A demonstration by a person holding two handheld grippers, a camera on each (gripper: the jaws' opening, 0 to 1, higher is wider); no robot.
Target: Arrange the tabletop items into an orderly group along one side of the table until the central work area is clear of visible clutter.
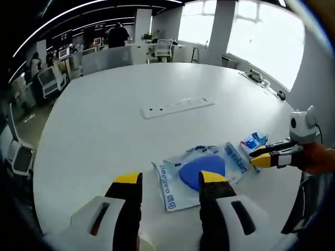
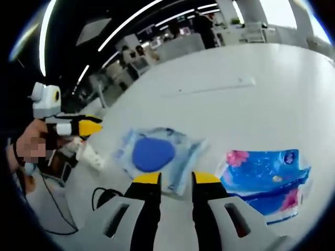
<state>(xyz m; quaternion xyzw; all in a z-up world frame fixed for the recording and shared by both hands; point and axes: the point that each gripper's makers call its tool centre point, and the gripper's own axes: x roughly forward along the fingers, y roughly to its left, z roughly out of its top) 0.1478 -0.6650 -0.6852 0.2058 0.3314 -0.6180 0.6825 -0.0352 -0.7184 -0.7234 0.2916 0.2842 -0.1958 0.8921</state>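
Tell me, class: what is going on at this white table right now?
A person holds a two-jaw gripper in each hand over a white table. The left gripper hangs open just short of a clear packet with a blue disc. The right gripper is open too, between that packet and a blue patterned pouch. Neither holds anything yet. A flat power strip lies farther off.

Light: bright daylight from the windows (image 1: 261,36), blown out white; ceiling strip lights (image 2: 131,26) streak.
Table (image 1: 131,141): evenly lit, soft faint shadows.
Blur: right gripper view soft, smeared.
Edges: strong fisheye bending.
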